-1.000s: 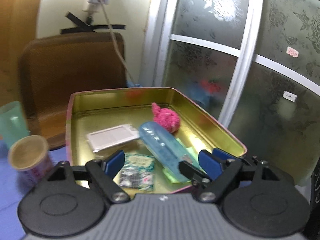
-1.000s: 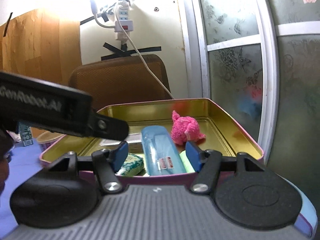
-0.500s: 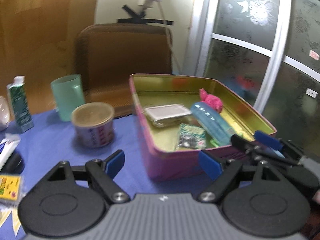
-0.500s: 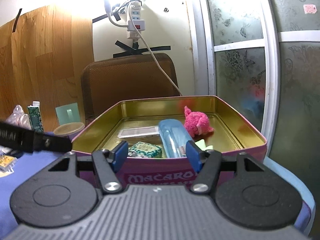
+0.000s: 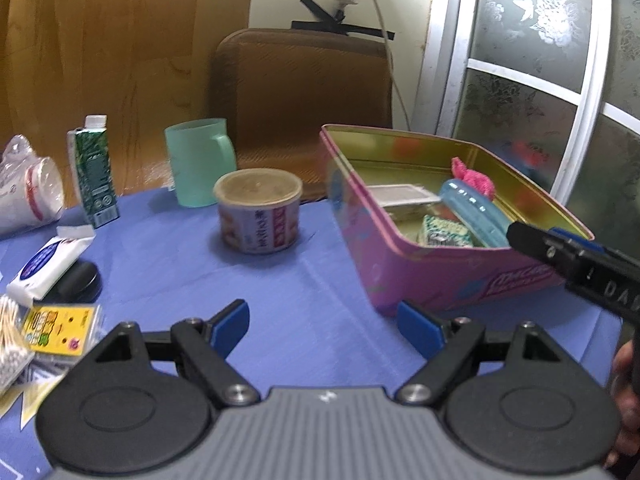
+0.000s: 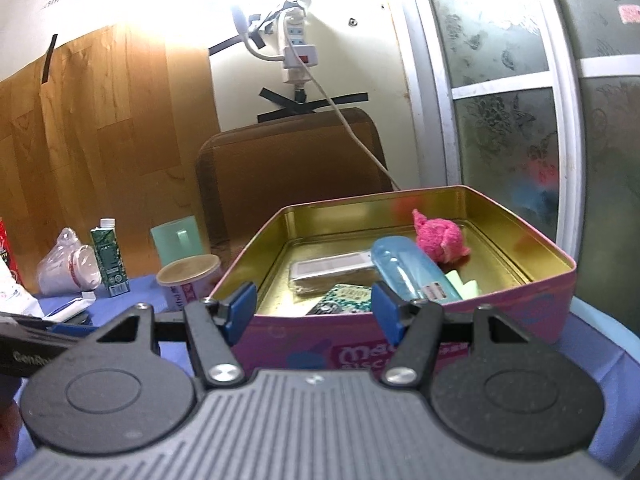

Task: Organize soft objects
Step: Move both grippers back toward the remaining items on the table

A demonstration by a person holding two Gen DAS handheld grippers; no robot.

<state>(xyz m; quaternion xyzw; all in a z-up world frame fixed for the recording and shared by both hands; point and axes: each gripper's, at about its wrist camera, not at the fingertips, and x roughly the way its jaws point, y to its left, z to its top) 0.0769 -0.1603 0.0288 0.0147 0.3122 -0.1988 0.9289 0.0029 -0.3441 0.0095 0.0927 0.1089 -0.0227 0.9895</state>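
We are losing the pink tin's (image 6: 400, 344) lettering behind the right gripper (image 6: 314, 306); the cotton swabs (image 5: 10, 332) are running off the left edge; the can's (image 5: 260, 226) label is blurring.

left claw (image 5: 323, 326) spread wide and empty, right claw (image 6: 314, 310) likewise parted, holding nothing

Green mug (image 5: 199, 162), lidded paper cup (image 5: 259, 211), green carton (image 5: 94, 171), brown chair (image 5: 302, 100), blue tablecloth (image 5: 168, 264)

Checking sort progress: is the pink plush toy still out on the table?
No, the pink plush toy lies inside the pink tin, next to the blue case.
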